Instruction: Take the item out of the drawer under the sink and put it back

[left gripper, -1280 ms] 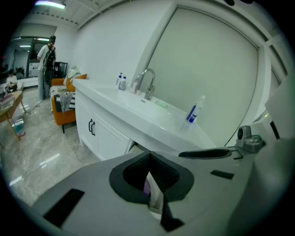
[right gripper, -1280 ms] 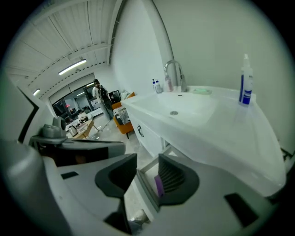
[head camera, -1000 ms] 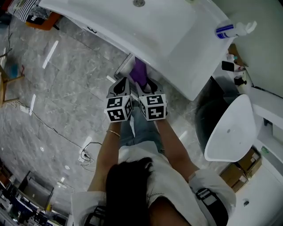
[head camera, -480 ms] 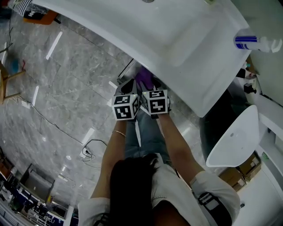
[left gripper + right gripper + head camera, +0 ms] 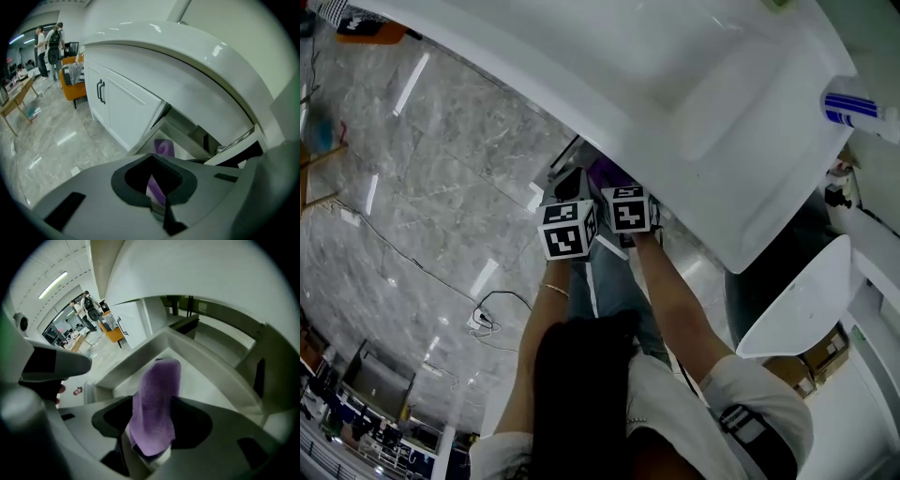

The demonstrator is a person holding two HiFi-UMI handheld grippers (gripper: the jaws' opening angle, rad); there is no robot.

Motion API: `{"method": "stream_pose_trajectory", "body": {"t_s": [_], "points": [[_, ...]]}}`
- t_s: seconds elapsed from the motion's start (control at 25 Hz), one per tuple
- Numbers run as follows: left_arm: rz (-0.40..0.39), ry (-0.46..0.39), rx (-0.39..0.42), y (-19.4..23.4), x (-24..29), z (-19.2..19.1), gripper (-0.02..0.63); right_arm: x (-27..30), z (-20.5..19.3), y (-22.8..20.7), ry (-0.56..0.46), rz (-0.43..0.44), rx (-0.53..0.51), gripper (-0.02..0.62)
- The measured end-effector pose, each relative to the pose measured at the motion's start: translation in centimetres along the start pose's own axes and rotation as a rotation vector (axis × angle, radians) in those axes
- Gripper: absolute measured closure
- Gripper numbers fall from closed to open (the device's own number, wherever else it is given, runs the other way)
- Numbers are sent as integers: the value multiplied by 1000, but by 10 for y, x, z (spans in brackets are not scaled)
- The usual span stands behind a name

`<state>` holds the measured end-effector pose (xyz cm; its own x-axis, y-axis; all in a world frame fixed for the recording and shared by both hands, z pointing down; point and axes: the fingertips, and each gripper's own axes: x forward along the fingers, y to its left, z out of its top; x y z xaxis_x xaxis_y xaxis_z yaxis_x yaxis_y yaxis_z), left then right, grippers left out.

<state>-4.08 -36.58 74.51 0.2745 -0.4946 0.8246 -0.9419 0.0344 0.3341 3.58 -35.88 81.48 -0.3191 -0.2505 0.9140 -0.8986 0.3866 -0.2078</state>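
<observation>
A purple cloth [image 5: 154, 404] hangs from between the jaws of my right gripper [image 5: 150, 446] down into the open drawer [image 5: 140, 363] under the white sink [image 5: 675, 75]. Those jaws have just been opening and stand wide, with the cloth still between them. In the head view both grippers sit side by side at the sink's front edge, the right gripper [image 5: 617, 186] over the cloth [image 5: 605, 172]. My left gripper [image 5: 572, 185] is just left of it. In the left gripper view a strip of the purple cloth [image 5: 163, 147] shows in the drawer [image 5: 157, 123]; how its jaws stand is hidden.
White cabinet doors with a black handle [image 5: 101, 91] stand left of the drawer. A second white basin [image 5: 792, 291] is at the right, and a bottle [image 5: 858, 108] sits by the sink. A cable [image 5: 487, 314] lies on the grey marble floor. People [image 5: 49, 42] stand far off.
Both grippers have moved down and in under the sink's front edge toward the drawer. The sink now covers more of the cloth in the head view.
</observation>
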Motion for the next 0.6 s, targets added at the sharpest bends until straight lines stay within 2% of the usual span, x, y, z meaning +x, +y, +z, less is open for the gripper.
{"method": "stream_pose_trajectory", "body": {"t_s": [0.2, 0.4, 0.48, 0.6], "points": [[13, 23, -1, 3, 6, -5, 603, 21, -10, -8, 41, -46, -22, 353], [-5, 28, 15, 2, 6, -6, 603, 25, -9, -13, 21, -126, -72, 358], [-14, 25, 9, 2, 6, -7, 603, 25, -9, -16, 36, -143, -73, 387], [-20, 22, 15, 3, 4, -7, 603, 26, -7, -14, 37, -141, -51, 472]]}}
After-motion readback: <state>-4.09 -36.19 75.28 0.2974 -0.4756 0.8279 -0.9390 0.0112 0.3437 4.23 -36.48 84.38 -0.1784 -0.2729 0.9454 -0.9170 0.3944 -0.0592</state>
